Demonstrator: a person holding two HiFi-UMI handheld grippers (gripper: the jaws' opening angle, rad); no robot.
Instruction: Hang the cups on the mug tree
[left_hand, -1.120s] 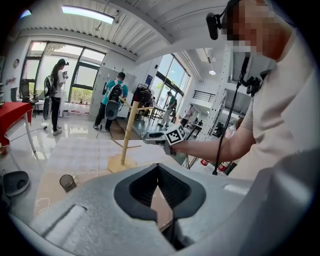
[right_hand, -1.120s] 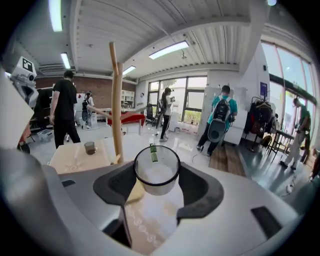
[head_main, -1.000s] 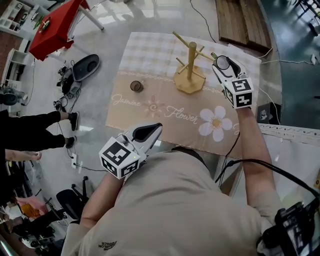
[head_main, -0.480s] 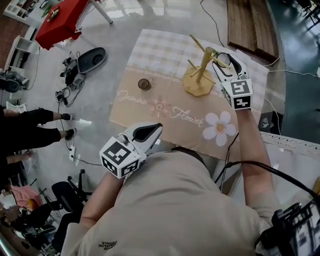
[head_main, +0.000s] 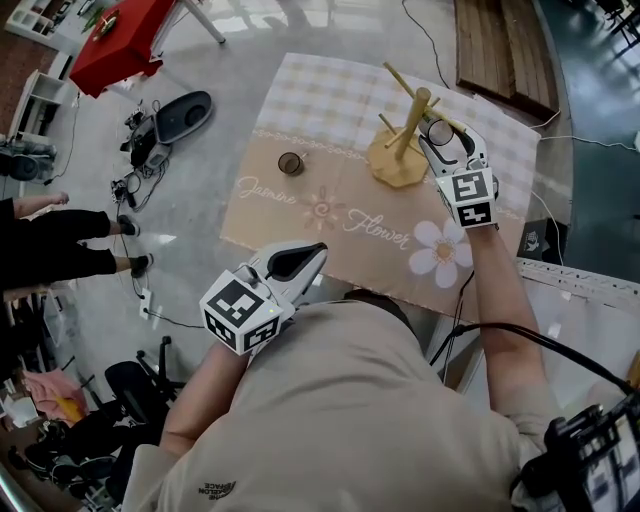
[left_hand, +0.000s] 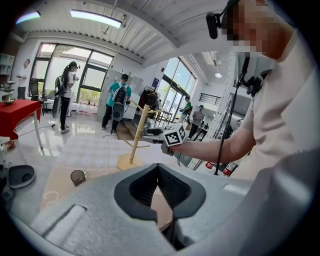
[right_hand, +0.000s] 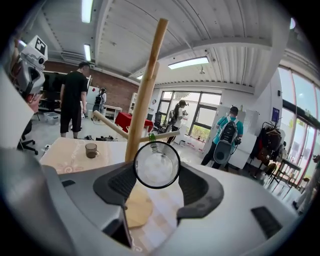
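The right gripper (head_main: 444, 142) clasps a glass cup (right_hand: 157, 165) tipped sideways, its handle aimed at a peg of the mug tree (right_hand: 143, 95). The left gripper (left_hand: 159, 184), jaws pinched together and empty, idles near.

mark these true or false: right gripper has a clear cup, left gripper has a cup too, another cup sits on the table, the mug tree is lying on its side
1. The right gripper has a clear cup. True.
2. The left gripper has a cup too. False: its jaws are together with nothing between them.
3. Another cup sits on the table. True; it stands apart from the mug tree.
4. The mug tree is lying on its side. False: it stands upright on its round base.
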